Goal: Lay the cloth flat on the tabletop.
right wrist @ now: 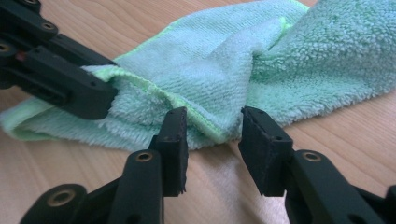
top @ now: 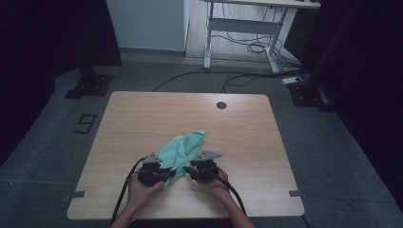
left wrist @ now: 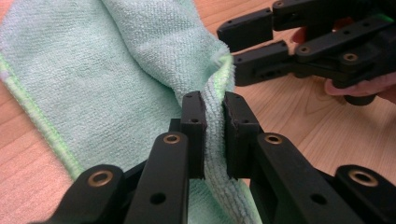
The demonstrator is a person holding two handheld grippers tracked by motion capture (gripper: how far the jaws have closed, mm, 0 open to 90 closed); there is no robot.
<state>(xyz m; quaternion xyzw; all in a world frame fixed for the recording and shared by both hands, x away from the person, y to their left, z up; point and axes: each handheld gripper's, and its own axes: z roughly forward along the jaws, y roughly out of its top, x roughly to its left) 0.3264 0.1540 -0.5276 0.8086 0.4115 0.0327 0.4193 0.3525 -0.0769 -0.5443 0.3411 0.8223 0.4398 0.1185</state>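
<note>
Left tongs [left wrist: 215,116] pinch the soft, floppy green cloth [left wrist: 116,65] by its hem, right tongs [right wrist: 212,135] gaping around a nearby corner, best gripped at the edge.

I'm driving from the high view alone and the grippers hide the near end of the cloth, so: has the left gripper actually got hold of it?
Observer: Yes. In the left gripper view the left gripper is shut on a bunched fold of the green cloth, pinched between both jaws.
Operator: And the right one?
Observer: The right gripper is open, with the cloth's hemmed edge just ahead of the gap between its jaws; nothing is clamped.
Operator: Is the cloth lifted at all?
Observer: The right gripper view shows its bulk resting crumpled on the wooden table; only the pinched fold rises into the left jaws.
</note>
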